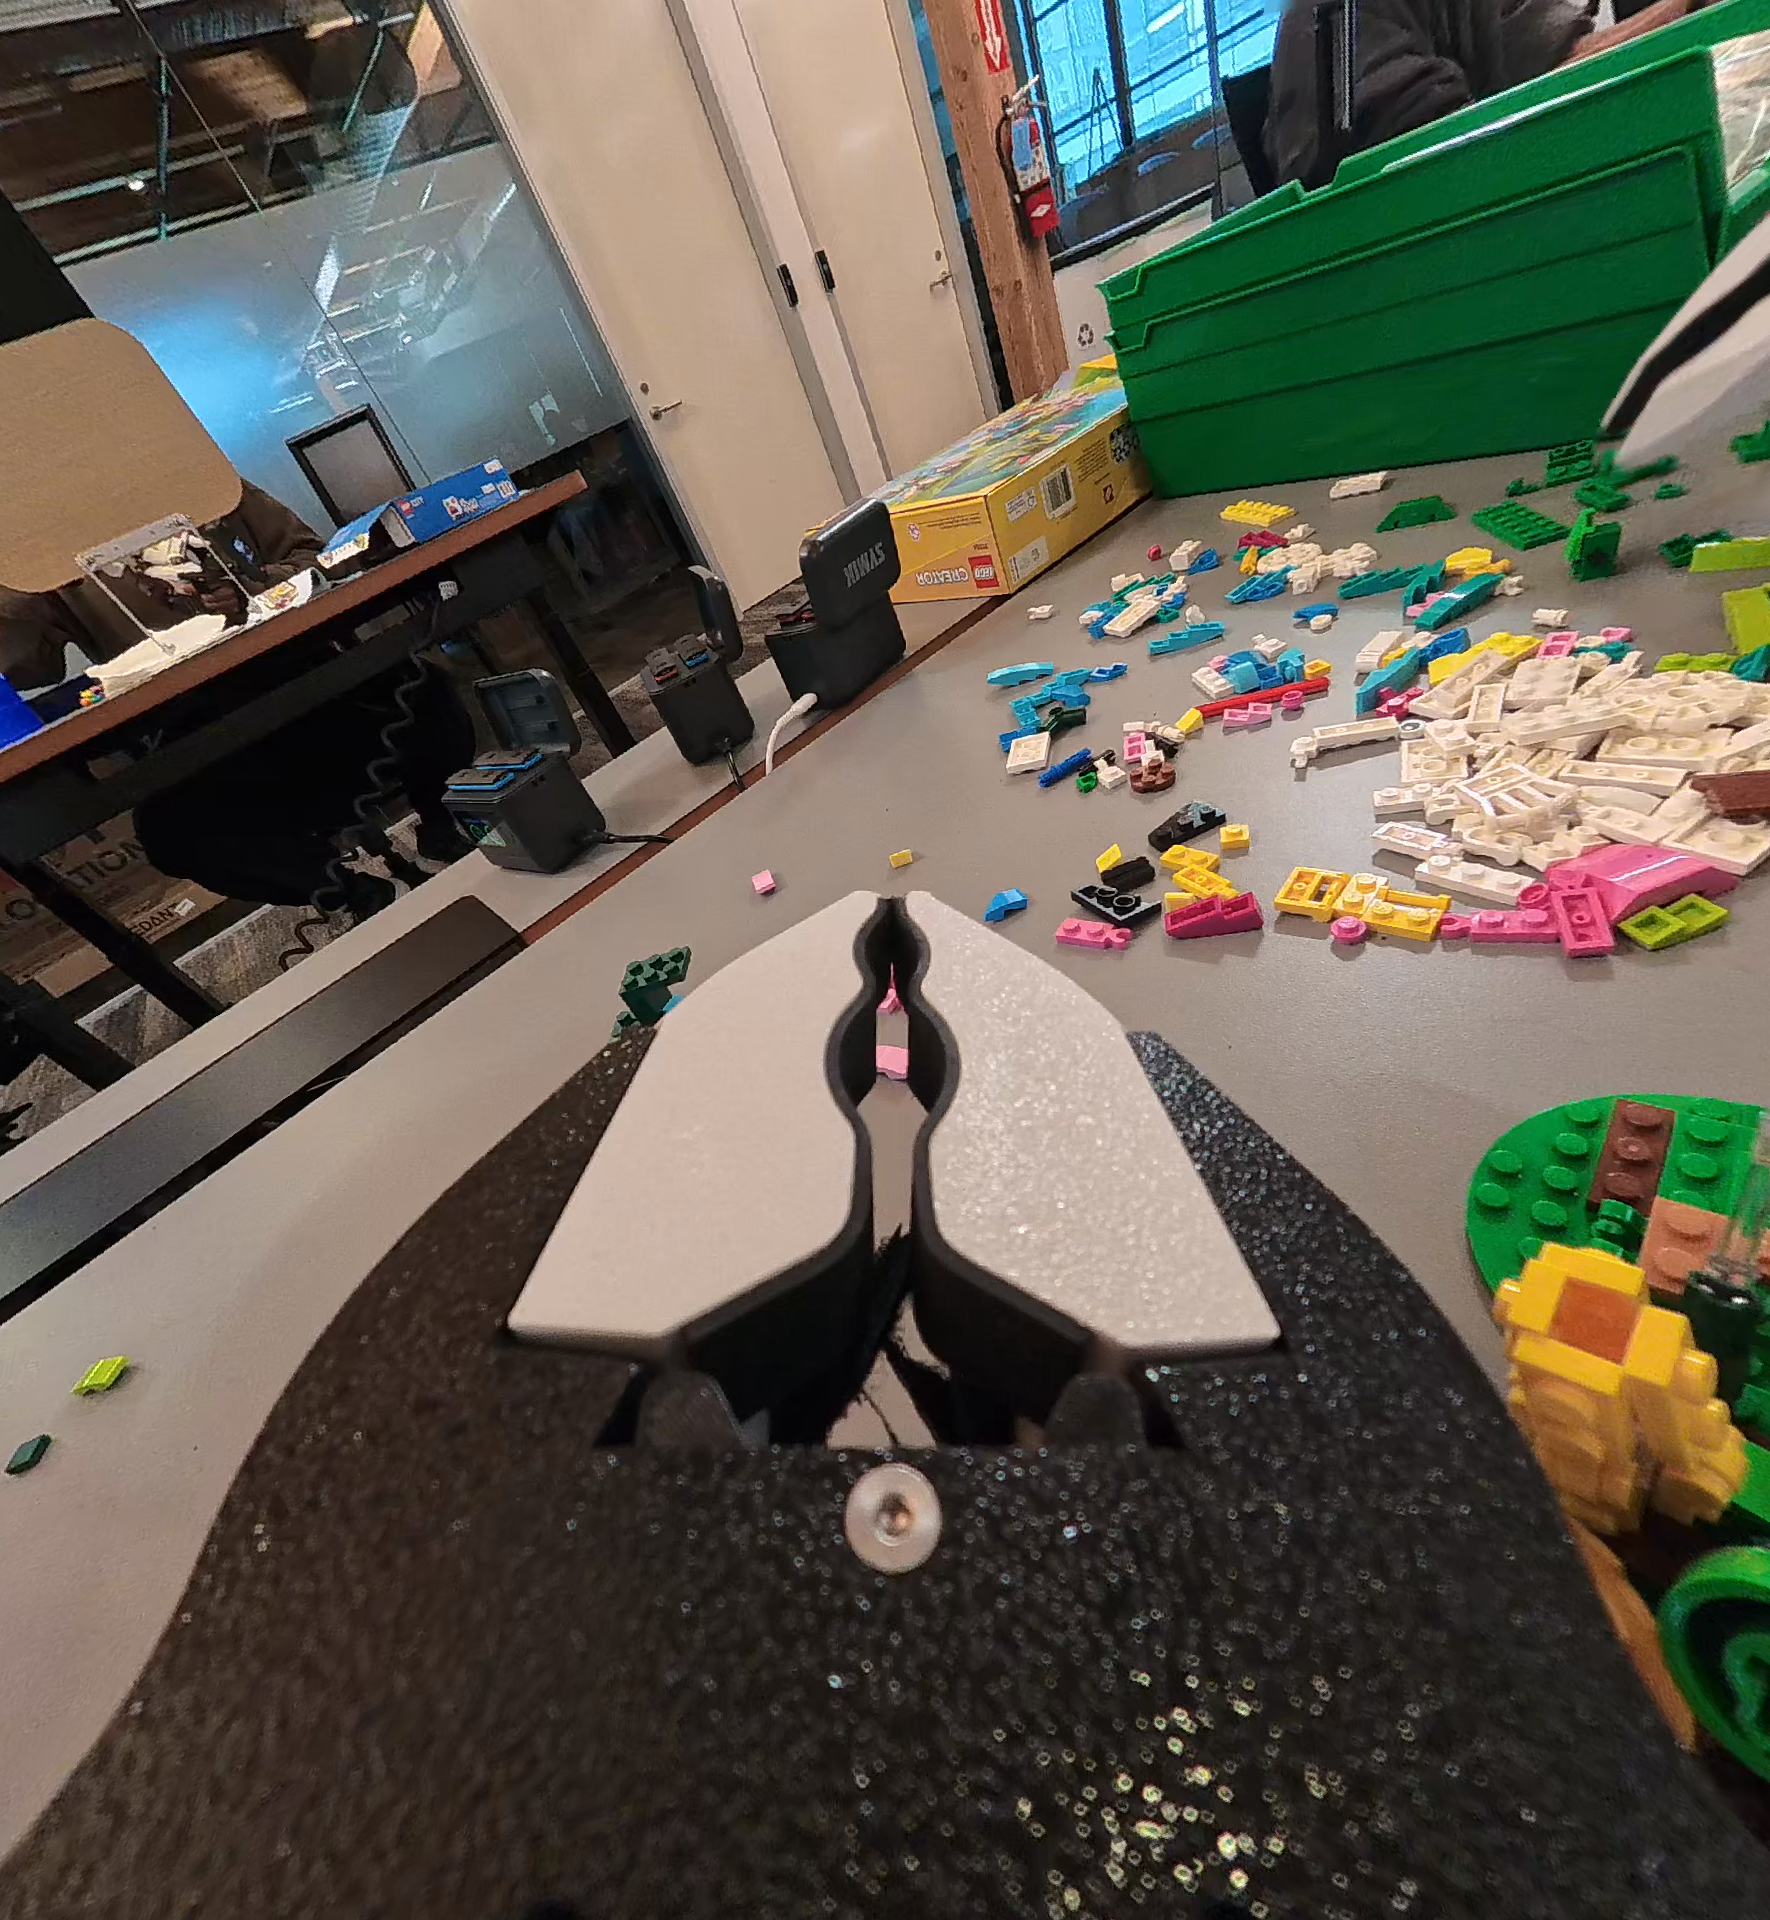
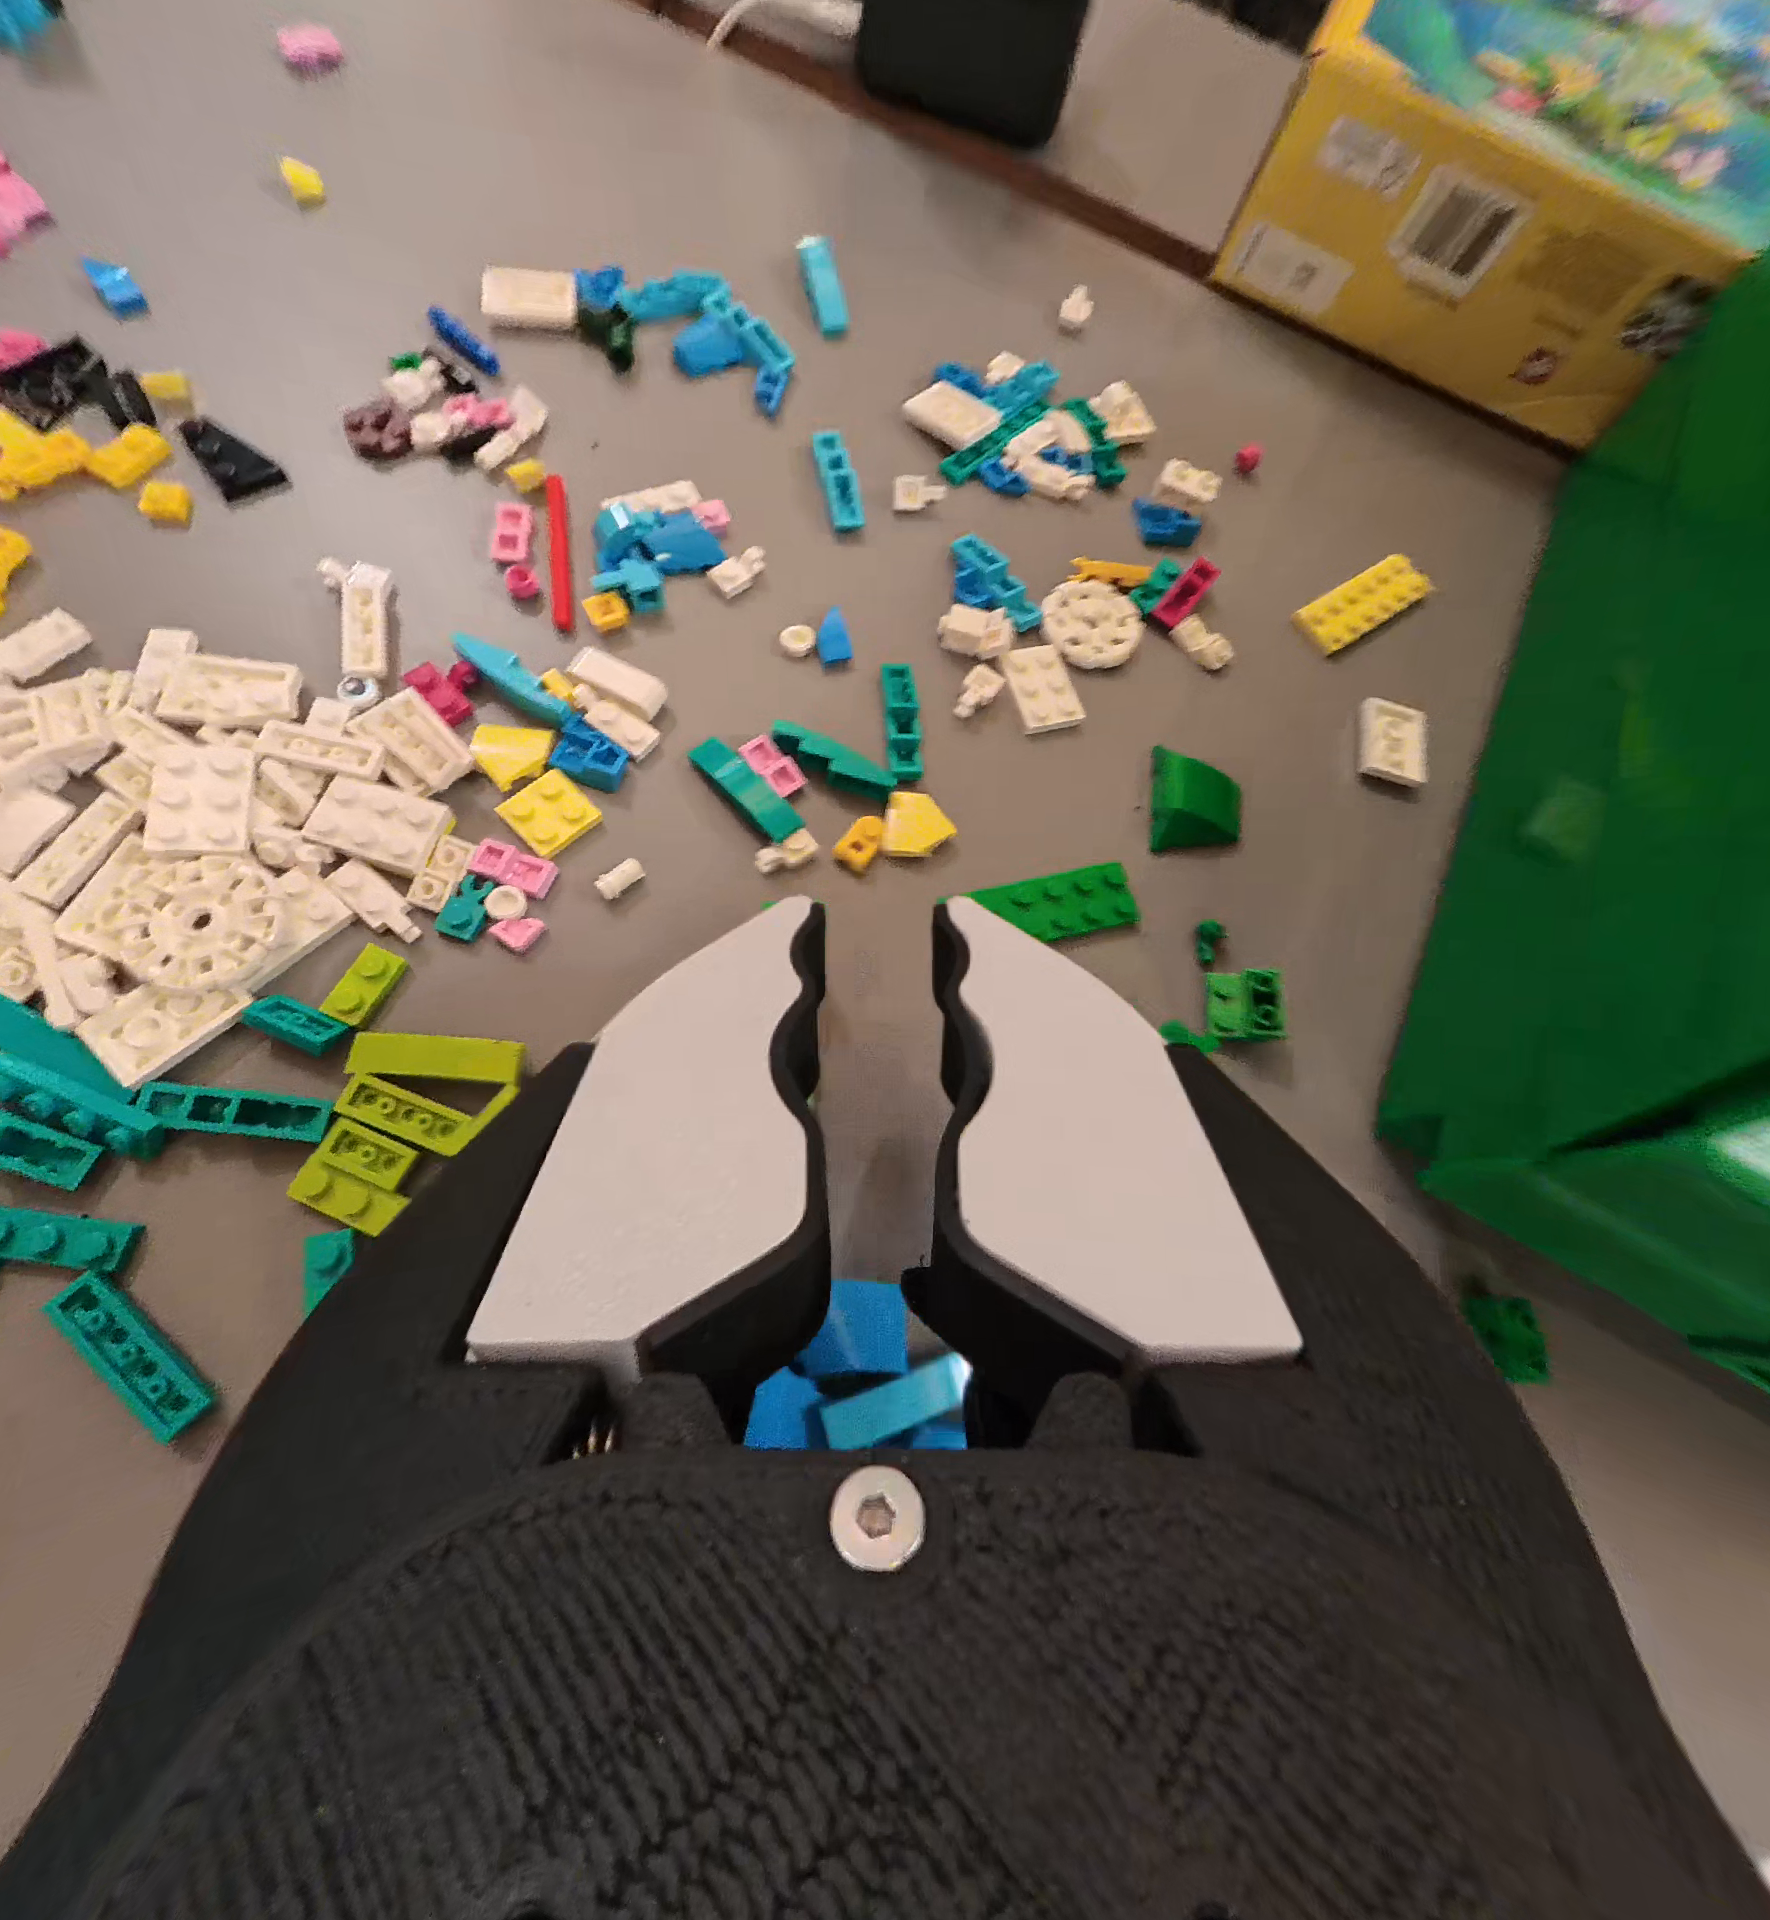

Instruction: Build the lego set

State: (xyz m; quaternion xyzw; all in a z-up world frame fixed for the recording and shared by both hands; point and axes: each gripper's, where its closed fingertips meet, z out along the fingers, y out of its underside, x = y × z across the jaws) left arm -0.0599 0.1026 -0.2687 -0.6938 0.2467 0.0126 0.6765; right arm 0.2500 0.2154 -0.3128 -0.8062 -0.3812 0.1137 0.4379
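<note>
Here left gripper (image 1: 893, 902) clenched, bare; right gripper (image 2: 879, 914) released, hiding green plate (image 2: 1068, 902) corner.

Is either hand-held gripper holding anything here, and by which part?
No. The left hand-held gripper is shut with nothing between its tips; the right hand-held gripper is open over bare table.
</note>
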